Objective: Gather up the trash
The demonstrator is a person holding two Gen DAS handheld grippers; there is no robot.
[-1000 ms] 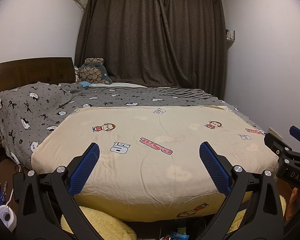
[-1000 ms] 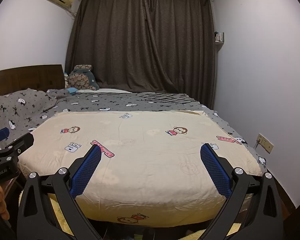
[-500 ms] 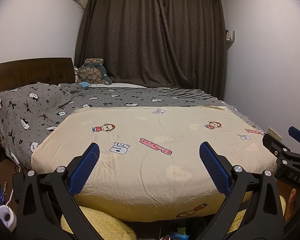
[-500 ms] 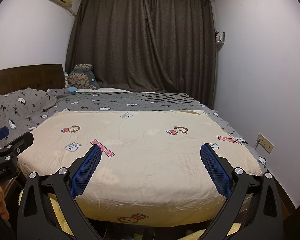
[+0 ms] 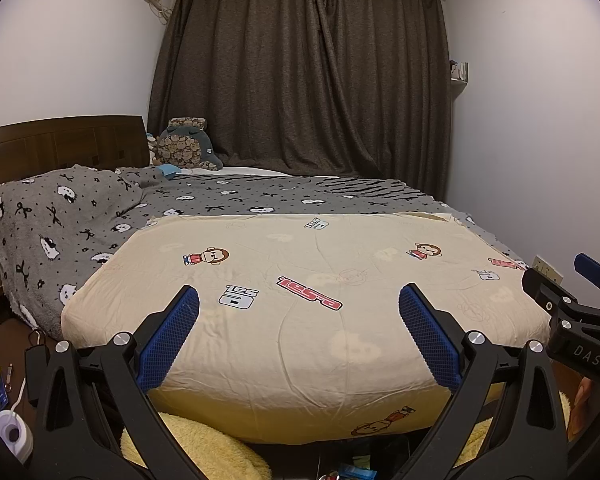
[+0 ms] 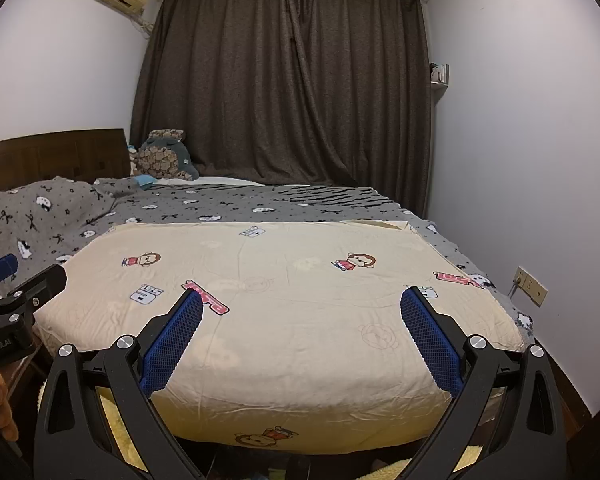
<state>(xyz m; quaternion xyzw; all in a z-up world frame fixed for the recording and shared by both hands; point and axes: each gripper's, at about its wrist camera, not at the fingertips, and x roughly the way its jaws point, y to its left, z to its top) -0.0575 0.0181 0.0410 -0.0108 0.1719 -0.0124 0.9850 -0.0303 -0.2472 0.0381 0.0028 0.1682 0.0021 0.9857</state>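
My left gripper [image 5: 299, 300] is open and empty, held above the foot of a bed with a cream cartoon-print cover [image 5: 300, 280]. My right gripper [image 6: 301, 304] is also open and empty, beside it over the same bed [image 6: 300, 280]. Each gripper shows at the edge of the other's view, the right one [image 5: 580, 308] and the left one [image 6: 16, 300]. Small bits of colourful litter [image 5: 352, 472] lie on the floor under the bed's foot, mostly hidden. A small blue item [image 5: 168, 169] lies near the pillows.
A grey patterned blanket [image 5: 72, 220] covers the bed's head side. A plush toy [image 5: 186, 144] sits by the wooden headboard [image 5: 60, 140]. Dark curtains [image 5: 300, 72] hang behind. Yellow fluffy rugs [image 5: 204, 448] lie on the floor. A white device [image 5: 10, 434] and small boxes sit at left. A wall socket [image 6: 532, 286] is at right.
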